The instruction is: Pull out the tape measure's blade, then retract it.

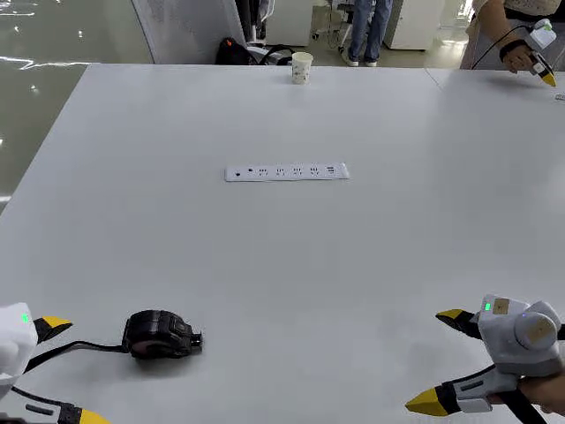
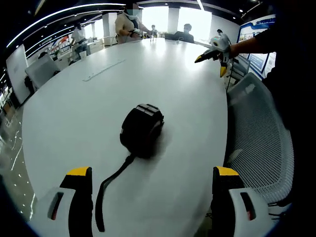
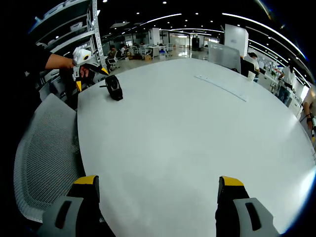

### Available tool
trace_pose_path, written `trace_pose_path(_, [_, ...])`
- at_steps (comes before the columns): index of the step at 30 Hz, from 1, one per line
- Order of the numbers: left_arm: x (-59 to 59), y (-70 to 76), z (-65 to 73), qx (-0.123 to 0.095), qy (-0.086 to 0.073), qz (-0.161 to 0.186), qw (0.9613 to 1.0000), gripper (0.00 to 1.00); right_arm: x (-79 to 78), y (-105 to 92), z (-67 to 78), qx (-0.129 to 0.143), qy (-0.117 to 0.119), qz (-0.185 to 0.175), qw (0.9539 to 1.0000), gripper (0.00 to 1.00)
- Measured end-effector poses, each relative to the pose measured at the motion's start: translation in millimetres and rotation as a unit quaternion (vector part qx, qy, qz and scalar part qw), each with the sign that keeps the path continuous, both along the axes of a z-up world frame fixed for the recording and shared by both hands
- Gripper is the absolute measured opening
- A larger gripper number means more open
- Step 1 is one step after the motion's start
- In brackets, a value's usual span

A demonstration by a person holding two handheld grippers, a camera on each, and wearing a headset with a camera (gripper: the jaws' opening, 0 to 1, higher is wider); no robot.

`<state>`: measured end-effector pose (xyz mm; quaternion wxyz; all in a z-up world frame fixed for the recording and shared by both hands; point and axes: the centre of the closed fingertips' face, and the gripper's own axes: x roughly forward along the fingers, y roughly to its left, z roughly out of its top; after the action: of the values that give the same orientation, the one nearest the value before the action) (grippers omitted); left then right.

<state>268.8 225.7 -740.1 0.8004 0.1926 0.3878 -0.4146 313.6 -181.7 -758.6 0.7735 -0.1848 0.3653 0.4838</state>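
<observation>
**Left claw** (image 2: pixel 153 173): at the near left corner of the bench (image 1: pixel 371 265). Jaws are spread wide with nothing between them but a trailing strap. We log it as empty and aimed at the case.

**Tape measure** (image 1: pixel 159 334): black case lying on the bench close to the near edge, just ahead of the left claw and not touching it. Its black strap (image 1: pixel 84 347) runs back toward that claw. We see no blade drawn, so we judge that neither step has begun.

**Power strip** (image 1: pixel 287 172): white and flat at mid-bench, well apart from the case.

**Paper cup** (image 1: pixel 302 67): upright near the far edge.

**Right claw** (image 1: pixel 437 359): at the near right corner, jaws wide apart and empty, well apart from the tape measure.

**Second person** (image 1: pixel 503 18): at the far right corner, clear of our work.

**Hazards, as we judge them:**
- The case is unheld, so a pull on the blade alone would likely drag it across the smooth top.
- A drag toward us could carry the case over the near edge.
- The loose strap may get pinched with the case or snag a jaw.
- A blade let go at full reach could whip back.

**Room:** broad bare bench lies between the case and the right claw and onward to the far edge. We would draw the blade rightward along the near edge, short of the power strip.
</observation>
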Motion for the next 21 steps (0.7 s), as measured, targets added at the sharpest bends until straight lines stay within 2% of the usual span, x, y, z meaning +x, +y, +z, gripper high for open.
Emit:
trace_pose_path(1, [1.4,-1.0,0.0,0.006,0.000,-0.007,1.0000,0.99,1.7,3.0,1.3,0.006,-0.005,0.004,1.0000,0.99])
trace_pose_path(2, [3.6,-2.0,-0.5,0.014,0.002,-0.010,0.9998,0.99,5.9,9.9,4.7,0.018,-0.020,0.016,0.9995,0.99])
trace_pose_path(3, [4.7,-3.8,-0.2,0.016,0.004,-0.014,0.9998,0.99,7.5,11.1,4.7,0.015,-0.023,0.017,0.9995,0.99])
trace_pose_path(9, [12.6,-9.7,-0.4,0.035,0.011,-0.047,0.9982,0.99,13.2,26.2,6.4,0.019,-0.029,0.043,0.9985,0.99])
trace_pose_path(10, [14.9,-7.5,-2.2,0.053,0.009,-0.063,0.9966,0.99,14.3,28.5,5.6,0.019,-0.030,0.048,0.9982,0.99])
trace_pose_path(11, [16.4,-8.7,-2.0,0.056,0.007,-0.069,0.9960,0.99,15.4,29.9,4.9,0.019,-0.030,0.049,0.9981,0.99])
trace_pose_path(16, [27.7,-14.4,2.5,0.064,0.003,-0.091,0.9938,0.99,21.0,38.2,5.0,0.016,-0.030,0.064,0.9974,0.99])
trace_pose_path(19, [28.2,-21.0,5.2,0.054,0.008,-0.106,0.9929,0.99,24.1,42.8,5.6,0.016,-0.028,0.066,0.9973,0.99])
trace_pose_path(21, [29.5,-21.4,1.9,0.064,0.010,-0.121,0.9906,0.99,26.2,48.5,6.9,0.017,-0.029,0.072,0.9968,0.99])
